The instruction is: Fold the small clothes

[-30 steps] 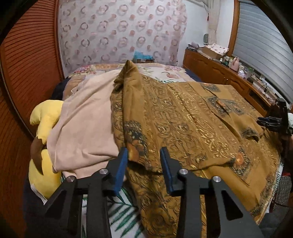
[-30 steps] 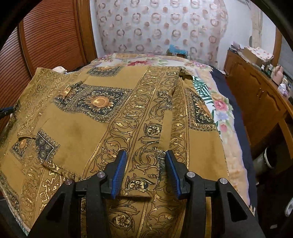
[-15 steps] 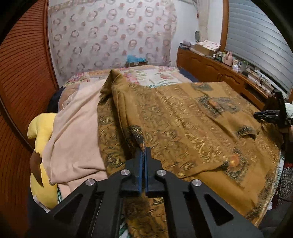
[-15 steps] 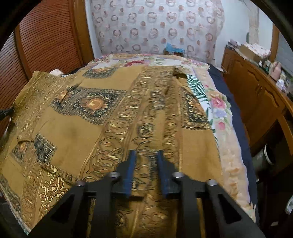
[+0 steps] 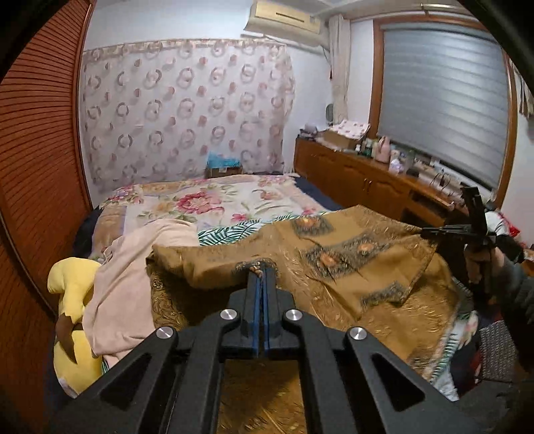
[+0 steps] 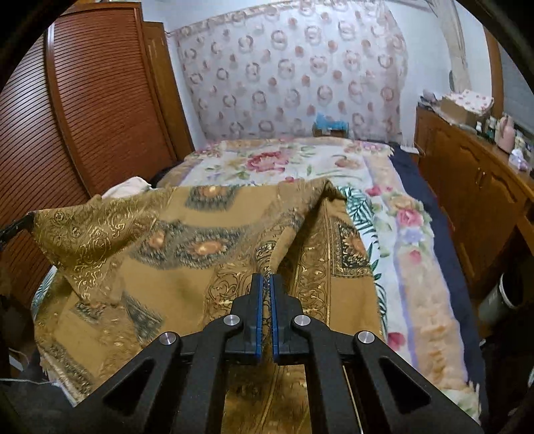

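Underneath everything lies a bed (image 5: 233, 197) spread with a pale floral cover (image 6: 300, 160), a dark blue sheet (image 6: 420, 187) showing along its right side. On the near half rests the brown garment (image 6: 167, 267), patterned in gold scrolls and dark medallions. The left gripper (image 5: 262, 277) is pressed together on one raised edge of it, and the right gripper (image 6: 267, 283) pinches another edge, so the cloth between them hangs lifted off the cover in a slack fold. Left of the garment a beige cloth (image 5: 126, 267) is heaped on the bed, with a yellow plush toy (image 5: 71, 300) just beside it at the left edge. A slatted wooden wardrobe (image 6: 86, 100) stands along the left wall. At the far wall hangs a curtain with ring motifs (image 5: 187, 110), a small box (image 5: 222, 168) at its foot. On the right runs a low wooden cabinet (image 5: 360, 180) crowded with bottles, under a window with a grey blind (image 5: 444, 96); an air conditioner (image 5: 283, 20) sits high on the far wall.
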